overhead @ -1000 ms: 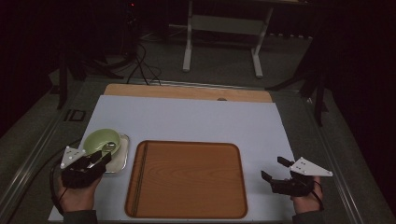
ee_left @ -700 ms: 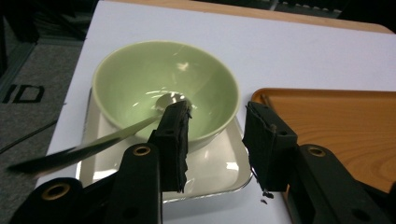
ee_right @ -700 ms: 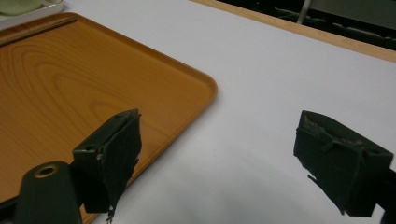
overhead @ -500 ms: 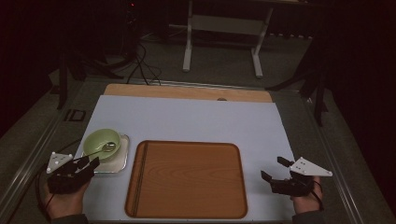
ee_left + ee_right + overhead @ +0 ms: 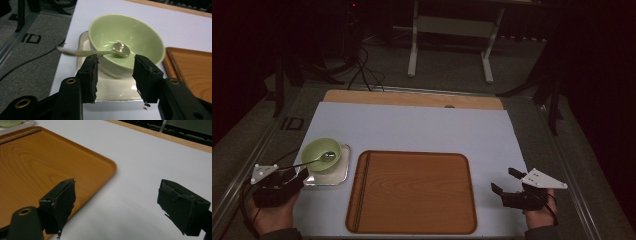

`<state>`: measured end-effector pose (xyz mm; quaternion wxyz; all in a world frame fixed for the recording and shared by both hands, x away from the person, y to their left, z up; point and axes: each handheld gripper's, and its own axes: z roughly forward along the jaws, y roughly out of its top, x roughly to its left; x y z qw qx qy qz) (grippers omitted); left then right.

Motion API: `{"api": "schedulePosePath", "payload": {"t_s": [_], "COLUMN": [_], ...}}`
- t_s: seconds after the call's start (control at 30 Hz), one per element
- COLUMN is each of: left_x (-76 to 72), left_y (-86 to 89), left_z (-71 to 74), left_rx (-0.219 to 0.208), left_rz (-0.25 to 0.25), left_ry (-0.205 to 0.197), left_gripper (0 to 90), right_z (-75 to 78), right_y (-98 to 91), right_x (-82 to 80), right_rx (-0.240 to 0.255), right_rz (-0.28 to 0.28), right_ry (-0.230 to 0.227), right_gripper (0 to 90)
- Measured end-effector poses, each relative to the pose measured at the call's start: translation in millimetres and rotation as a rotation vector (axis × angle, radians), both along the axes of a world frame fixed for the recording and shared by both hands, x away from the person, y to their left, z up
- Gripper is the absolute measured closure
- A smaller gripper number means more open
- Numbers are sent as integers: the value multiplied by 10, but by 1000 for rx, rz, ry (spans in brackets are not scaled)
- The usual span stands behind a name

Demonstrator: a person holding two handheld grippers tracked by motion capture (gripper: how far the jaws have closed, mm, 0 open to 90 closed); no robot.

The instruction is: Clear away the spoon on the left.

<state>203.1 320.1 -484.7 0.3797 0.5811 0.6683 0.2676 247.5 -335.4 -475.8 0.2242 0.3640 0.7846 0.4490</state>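
bowl point(image 5: 321, 154): green, spoon point(image 5: 314, 160) in it, on a small tray point(image 5: 338, 175) near the counter's left edge
left claw point(image 5: 298, 178): just opened — beside that tray
wooden tray point(image 5: 412, 192): front centre
right claw point(image 5: 504, 184): open, front right corner

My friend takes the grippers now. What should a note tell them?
Left gripper: jaws just opening, nothing held, at the near edge of the small plate.
Right gripper: open, holding nothing, over the white table right of the tray.
Green bowl sits on that plate, spoon inside, handle over the rim.
Wooden tray holds nothing.
Left: probably move bowl and plate onto the tray.
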Motion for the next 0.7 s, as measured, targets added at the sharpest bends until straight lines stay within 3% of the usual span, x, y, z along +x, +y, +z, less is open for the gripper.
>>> {"api": "schedulePosePath", "payload": {"t_s": [0.23, 0.7], "left_x": [104, 244], "left_y": [91, 148], "left_z": [-50, -121], "left_rx": [-28, -93], "left_rz": [73, 115], "left_ry": [-5, -30], "left_gripper": [488, 531], "right_z": [-2, -8], "right_y": [4, 12], "right_x": [3, 15], "right_rx": [-1, -5], "right_rz": [0, 2], "right_ry": [0, 6], "right_gripper": [146, 145]}}
